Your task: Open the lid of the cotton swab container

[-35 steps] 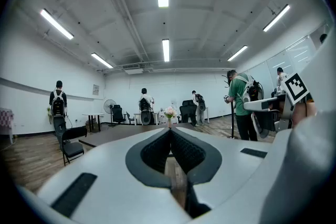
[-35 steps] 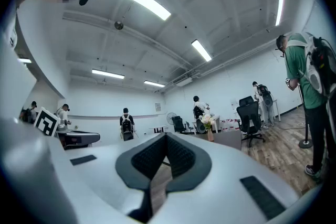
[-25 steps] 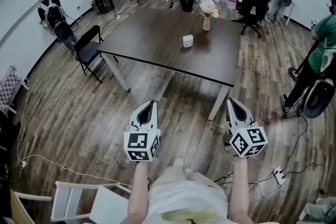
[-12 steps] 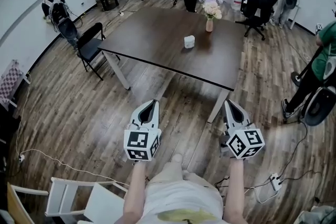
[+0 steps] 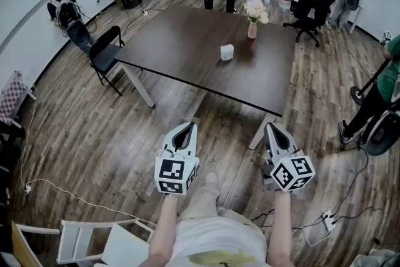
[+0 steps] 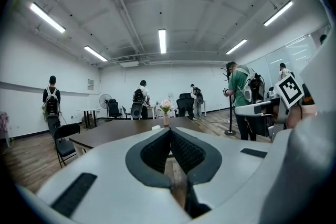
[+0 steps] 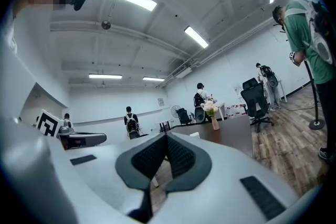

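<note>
A small white cotton swab container (image 5: 227,52) stands near the middle of a big dark table (image 5: 187,47), with its lid down. It also shows small and far off as the container (image 6: 155,127) in the left gripper view and the container (image 7: 195,134) in the right gripper view. Both grippers hover over the wooden floor, well short of the table's near edge. My left gripper (image 5: 185,128) is shut and empty, tips together (image 6: 169,130). My right gripper (image 5: 271,128) is shut and empty too (image 7: 166,136).
A vase of flowers (image 5: 252,14) stands on the table behind the container. A black chair (image 5: 103,56) is at the table's left end, office chairs (image 5: 312,0) at the far right. Several people stand around the room. A white chair (image 5: 81,241) and floor cables (image 5: 56,194) lie behind-left.
The view has drawn closer to the table. My left gripper has shifted slightly right and down in the head view; the right has barely moved. Both stay shut.
</note>
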